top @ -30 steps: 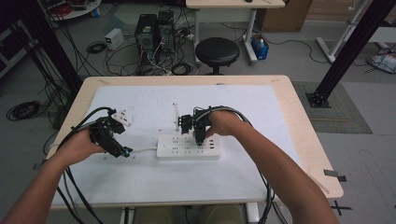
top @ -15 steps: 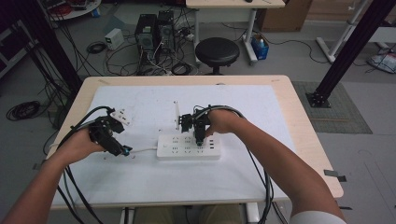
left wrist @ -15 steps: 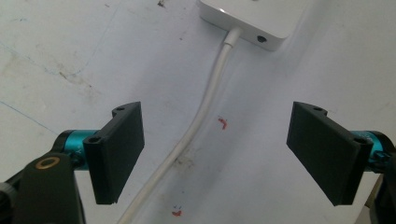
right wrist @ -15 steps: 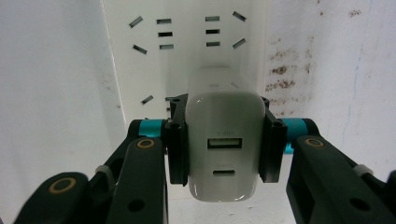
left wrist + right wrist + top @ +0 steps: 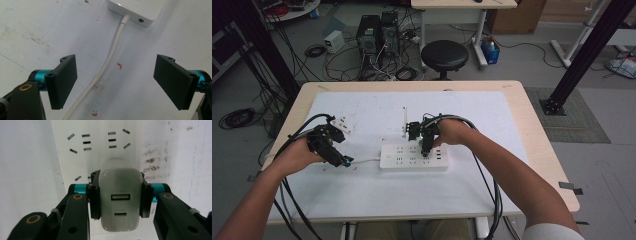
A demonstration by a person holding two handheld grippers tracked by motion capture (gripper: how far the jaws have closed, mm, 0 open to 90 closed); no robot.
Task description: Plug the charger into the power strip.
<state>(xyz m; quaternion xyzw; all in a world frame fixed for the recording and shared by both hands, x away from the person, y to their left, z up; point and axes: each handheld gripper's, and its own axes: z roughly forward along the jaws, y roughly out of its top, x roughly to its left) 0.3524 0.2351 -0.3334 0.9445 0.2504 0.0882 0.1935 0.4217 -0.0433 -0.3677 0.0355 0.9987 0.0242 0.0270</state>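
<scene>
Nothing moved: right gripper (image 5: 119, 202) pinches charger (image 5: 120, 200) over power strip (image 5: 414, 156); left gripper (image 5: 117, 82) spread.

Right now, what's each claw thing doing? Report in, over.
Right gripper shut on white charger, over power strip. Left gripper open, straddling the strip's cord. Nothing in the way.

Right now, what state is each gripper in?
Left gripper: open, jaws either side of the white cable, not touching it.
Right gripper: shut on the white charger, over the power strip.
</scene>
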